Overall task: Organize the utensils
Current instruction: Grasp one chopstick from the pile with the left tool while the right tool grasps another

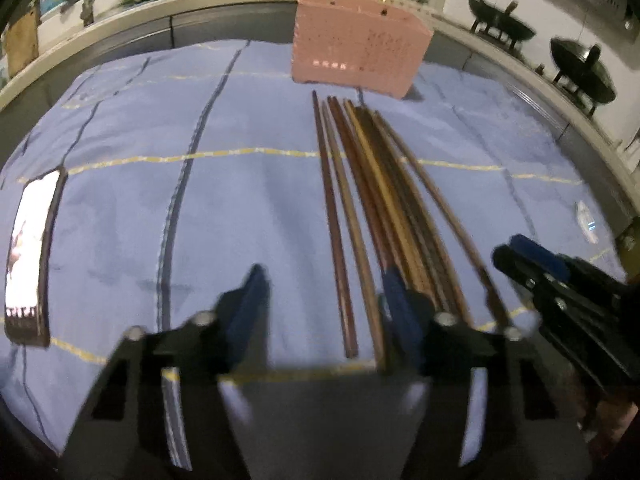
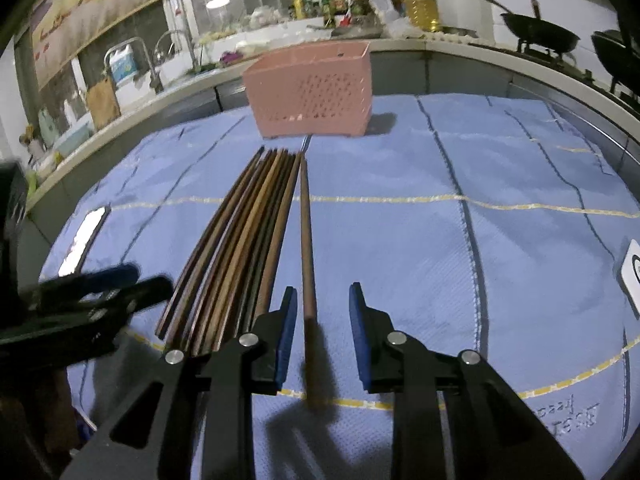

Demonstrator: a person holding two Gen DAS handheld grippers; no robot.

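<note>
Here the chopsticks [image 2: 236, 240] lie bundled mid-cloth [image 2: 400, 248], tips toward the pink holder [image 2: 308, 92] at the far edge. The right gripper [image 2: 322, 330] gapes wide around one separate chopstick [image 2: 308, 264]; the left gripper [image 1: 324, 312] is wide too, straddling two at the bundle's left side.

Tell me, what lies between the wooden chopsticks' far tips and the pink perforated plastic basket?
Only a bare strip of blue quilted cloth separates the wooden chopsticks from the pink perforated plastic basket, seen in the right wrist view.

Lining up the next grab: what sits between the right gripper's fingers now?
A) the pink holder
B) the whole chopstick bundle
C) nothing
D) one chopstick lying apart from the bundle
D: in the right wrist view the open right gripper straddles a lone chopstick, the bundle lying just left.
</note>
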